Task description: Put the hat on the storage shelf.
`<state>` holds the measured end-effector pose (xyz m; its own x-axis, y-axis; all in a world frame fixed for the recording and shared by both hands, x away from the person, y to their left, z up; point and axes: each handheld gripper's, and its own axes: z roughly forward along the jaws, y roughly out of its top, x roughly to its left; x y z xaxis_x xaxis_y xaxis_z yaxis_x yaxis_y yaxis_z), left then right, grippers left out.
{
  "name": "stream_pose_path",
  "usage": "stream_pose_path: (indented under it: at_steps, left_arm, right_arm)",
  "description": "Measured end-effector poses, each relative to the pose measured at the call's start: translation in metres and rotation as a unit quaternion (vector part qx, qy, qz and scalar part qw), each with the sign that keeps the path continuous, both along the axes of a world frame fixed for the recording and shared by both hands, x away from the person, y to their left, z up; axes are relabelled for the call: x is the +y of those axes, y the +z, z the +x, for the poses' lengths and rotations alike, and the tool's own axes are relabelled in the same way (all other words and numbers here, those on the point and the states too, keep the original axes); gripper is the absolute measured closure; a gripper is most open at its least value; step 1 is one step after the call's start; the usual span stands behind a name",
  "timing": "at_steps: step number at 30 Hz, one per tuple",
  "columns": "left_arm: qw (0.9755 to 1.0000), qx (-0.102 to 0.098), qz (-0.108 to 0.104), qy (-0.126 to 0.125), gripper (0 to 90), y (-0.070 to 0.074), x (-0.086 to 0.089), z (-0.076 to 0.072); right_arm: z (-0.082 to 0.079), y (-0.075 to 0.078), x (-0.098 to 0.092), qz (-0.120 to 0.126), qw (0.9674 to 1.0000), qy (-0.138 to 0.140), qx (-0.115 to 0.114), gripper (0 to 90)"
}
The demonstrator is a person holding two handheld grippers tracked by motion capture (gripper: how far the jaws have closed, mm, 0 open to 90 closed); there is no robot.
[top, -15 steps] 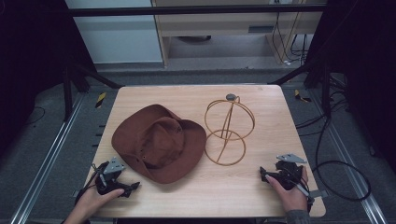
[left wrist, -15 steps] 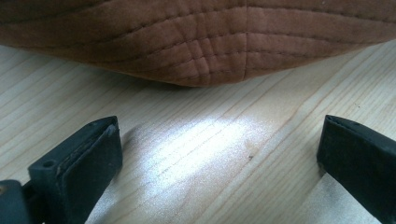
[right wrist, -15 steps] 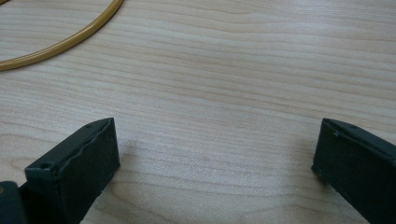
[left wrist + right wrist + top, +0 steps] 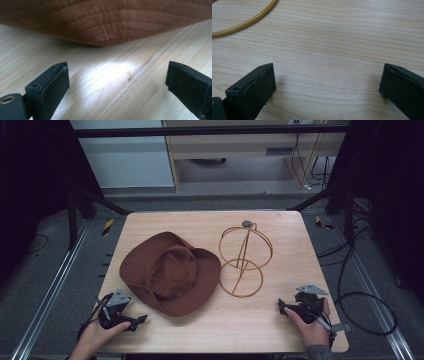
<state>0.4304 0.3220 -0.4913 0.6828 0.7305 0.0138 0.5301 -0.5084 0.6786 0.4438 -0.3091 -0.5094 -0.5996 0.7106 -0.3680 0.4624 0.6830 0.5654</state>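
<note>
Brown wide-brimmed hat [image 4: 170,272] beside wire stand [image 4: 243,260]

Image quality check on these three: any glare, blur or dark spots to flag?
Left gripper view: bright glare patch on the table between the open jaws; the brown hat brim is soft, slightly out of focus. Right gripper view: even light, wood grain sharp, gold wire ring crisp at top left. High view: table well lit, surroundings fall to near black, overall a bit soft.
</note>
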Motion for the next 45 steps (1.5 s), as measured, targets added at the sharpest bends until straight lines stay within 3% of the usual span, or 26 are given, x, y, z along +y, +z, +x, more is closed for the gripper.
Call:
stream_pose_path:
  at_steps: [8, 13, 17, 23, 33, 39, 45]
  left_arm:
    - [0.9984, -0.037, -0.043, 0.004, 9.1, 0.015, 0.004, -0.01]
    - [0.9959, -0.057, -0.069, -0.001, 9.7, 0.025, 0.003, -0.014]
    - [0.9946, -0.063, -0.083, -0.004, 9.5, 0.032, 0.002, -0.013]
    - [0.996, -0.069, -0.052, -0.021, 9.2, 0.054, -0.01, -0.002]
    - [0.9958, -0.061, 0.017, -0.066, 7.8, 0.094, -0.047, 0.039]
    - [0.9964, -0.042, 0.014, -0.072, 7.4, 0.114, -0.062, 0.064]
    - [0.9971, -0.023, 0.015, -0.071, 7.3, 0.122, -0.071, 0.09]
  right_arm:
    - [0.0, 0.0, 0.0, 0.0, 1.0, 0.0, 0.0, 0.5]
    - [0.0, 0.0, 0.0, 0.0, 1.0, 0.0, 0.0, 0.5]
    - [0.0, 0.0, 0.0, 0.0, 1.0, 0.0, 0.0, 0.5]
    - [0.0, 0.0, 0.0, 0.0, 1.0, 0.001, 0.0, 0.5]
    - [0.0, 0.0, 0.0, 0.0, 1.0, 0.001, 0.0, 0.5]
    - [0.0, 0.0, 0.0, 0.0, 1.0, 0.0, 0.0, 0.5]
    - [0.0, 0.0, 0.0, 0.0, 1.0, 0.0, 0.0, 0.5]
